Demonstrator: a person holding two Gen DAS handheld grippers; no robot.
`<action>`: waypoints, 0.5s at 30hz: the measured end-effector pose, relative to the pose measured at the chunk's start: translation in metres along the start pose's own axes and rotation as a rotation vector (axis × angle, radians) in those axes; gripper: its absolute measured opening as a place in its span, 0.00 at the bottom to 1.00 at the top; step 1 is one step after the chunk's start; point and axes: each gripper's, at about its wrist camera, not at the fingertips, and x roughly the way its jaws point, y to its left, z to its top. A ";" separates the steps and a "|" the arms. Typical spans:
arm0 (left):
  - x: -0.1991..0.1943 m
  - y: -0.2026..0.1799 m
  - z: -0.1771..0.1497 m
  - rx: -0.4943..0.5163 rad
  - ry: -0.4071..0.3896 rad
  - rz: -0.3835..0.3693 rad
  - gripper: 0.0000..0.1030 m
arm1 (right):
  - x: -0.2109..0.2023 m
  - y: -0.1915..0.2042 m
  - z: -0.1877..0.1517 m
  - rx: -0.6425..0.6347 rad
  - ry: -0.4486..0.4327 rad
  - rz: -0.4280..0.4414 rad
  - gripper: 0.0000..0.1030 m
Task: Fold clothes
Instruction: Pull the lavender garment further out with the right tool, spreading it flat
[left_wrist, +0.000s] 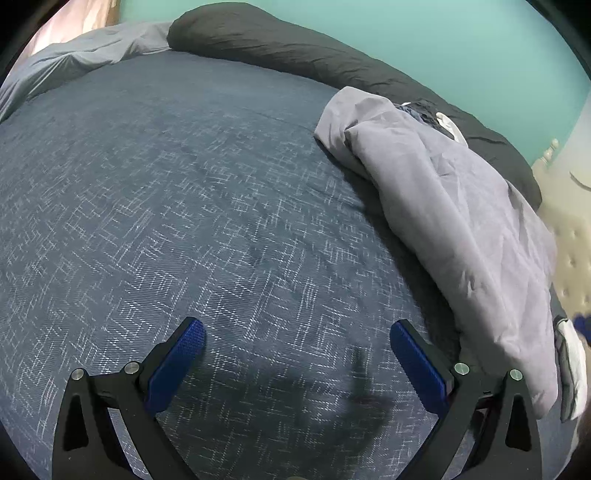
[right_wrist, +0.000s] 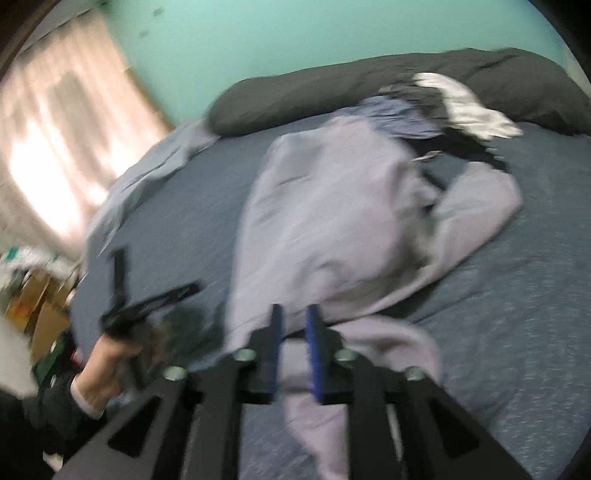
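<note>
A pale lavender garment (left_wrist: 443, 206) lies crumpled along the right side of the blue patterned bedspread (left_wrist: 166, 184). My left gripper (left_wrist: 297, 328) is open wide just above bare bedspread, left of the garment, with nothing between its blue pads. In the blurred right wrist view the garment (right_wrist: 332, 221) stretches away from my right gripper (right_wrist: 294, 314). Its fingers stand a narrow gap apart over the garment's near end, and I see no fabric pinched between them. The left gripper (right_wrist: 155, 273) shows at the left, held in a person's hand (right_wrist: 107, 365).
A long dark grey pillow (left_wrist: 295, 48) runs along the teal wall. A pile of white and dark clothes (right_wrist: 461, 99) sits behind the garment. A grey sheet (left_wrist: 74, 55) bunches at the far left. A curtained window (right_wrist: 55, 129) and boxes (right_wrist: 37, 306) lie beyond the bed's left edge.
</note>
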 end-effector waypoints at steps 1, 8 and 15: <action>0.000 0.000 0.000 0.002 -0.002 0.000 1.00 | 0.003 -0.008 0.007 0.023 -0.009 -0.026 0.46; -0.003 -0.001 0.002 0.009 -0.006 0.004 1.00 | 0.041 -0.024 0.046 0.001 -0.053 -0.143 0.56; -0.020 0.002 0.005 0.000 -0.029 0.009 1.00 | 0.074 -0.017 0.058 -0.033 -0.039 -0.129 0.19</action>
